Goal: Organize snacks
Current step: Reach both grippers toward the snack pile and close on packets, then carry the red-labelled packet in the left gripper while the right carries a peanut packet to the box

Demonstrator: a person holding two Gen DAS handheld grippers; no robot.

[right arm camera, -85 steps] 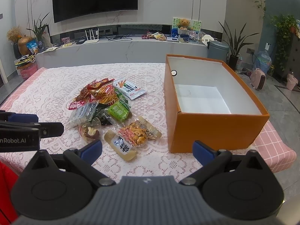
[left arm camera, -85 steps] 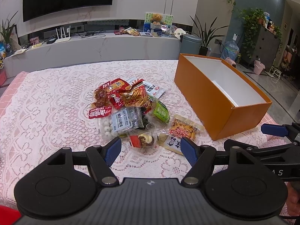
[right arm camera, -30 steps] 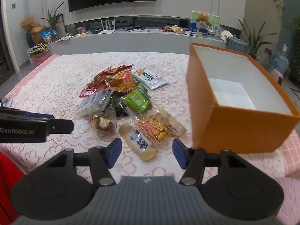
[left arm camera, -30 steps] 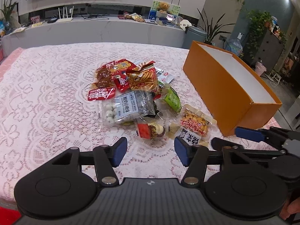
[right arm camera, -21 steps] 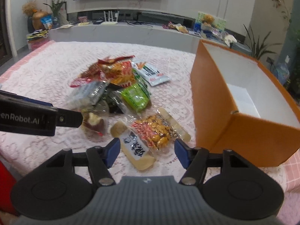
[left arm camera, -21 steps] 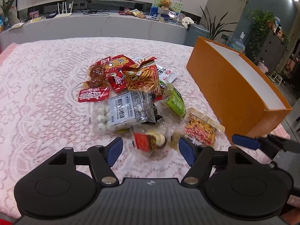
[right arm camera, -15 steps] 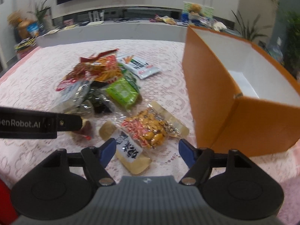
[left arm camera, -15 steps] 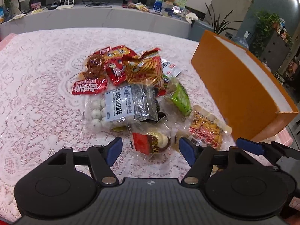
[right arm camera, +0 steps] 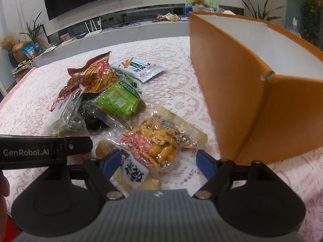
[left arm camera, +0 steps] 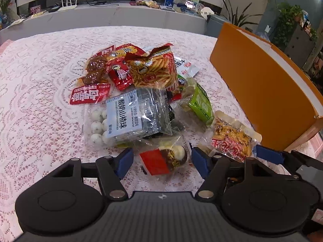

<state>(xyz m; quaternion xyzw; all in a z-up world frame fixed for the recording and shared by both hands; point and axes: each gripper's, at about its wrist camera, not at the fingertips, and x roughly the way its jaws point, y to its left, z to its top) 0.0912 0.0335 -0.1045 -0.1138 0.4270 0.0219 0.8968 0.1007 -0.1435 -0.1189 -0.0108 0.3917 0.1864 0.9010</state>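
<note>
while both claws gape empty, crinkly bright snack packets (left arm camera: pixel 141 100) lie heaped beside orange box (right arm camera: pixel 252 92).

"GenRobot.AI" on left tongs (right arm camera: pixel 43 151); "GREEN" on green packet (right arm camera: pixel 119 98)

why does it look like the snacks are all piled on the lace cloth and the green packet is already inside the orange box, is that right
Not quite. The snacks are piled on the lace cloth, but the green packet is not inside the orange box. It lies in the pile on the cloth, to the left of the box. The right wrist view shows this, and what it shows of the box interior is bare.
</note>
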